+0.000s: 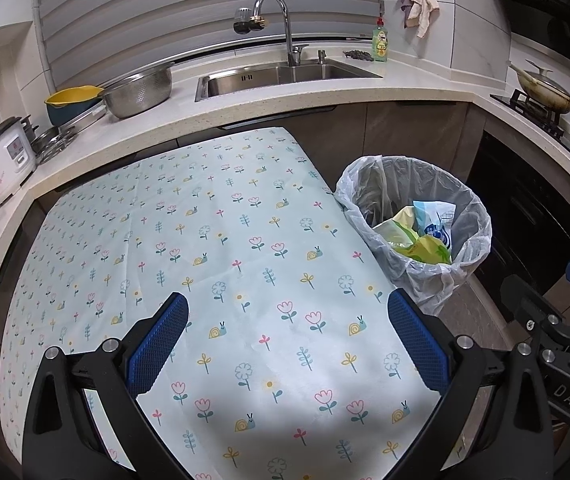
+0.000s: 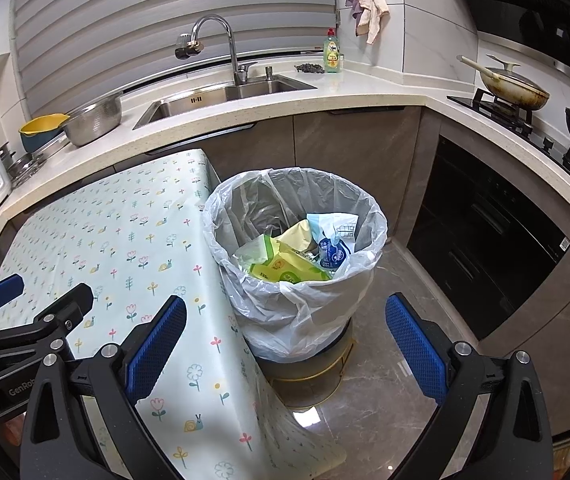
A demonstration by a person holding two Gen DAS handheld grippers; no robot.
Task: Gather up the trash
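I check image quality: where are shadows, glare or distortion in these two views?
Left wrist: a soft shadow darkens the near tablecloth; the counter edge bows from fisheye. Right wrist: a bright glare patch on the floor near the bin; both views look sharp.

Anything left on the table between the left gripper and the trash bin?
No. From the left gripper to the trash bin, only bare flowered tablecloth shows in the left wrist view.

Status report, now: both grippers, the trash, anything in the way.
Left gripper open, empty, over the floral tablecloth. Right gripper open, empty, facing the lined trash bin. Wrappers already in the bin; no trash seen on the table. Nothing blocking.
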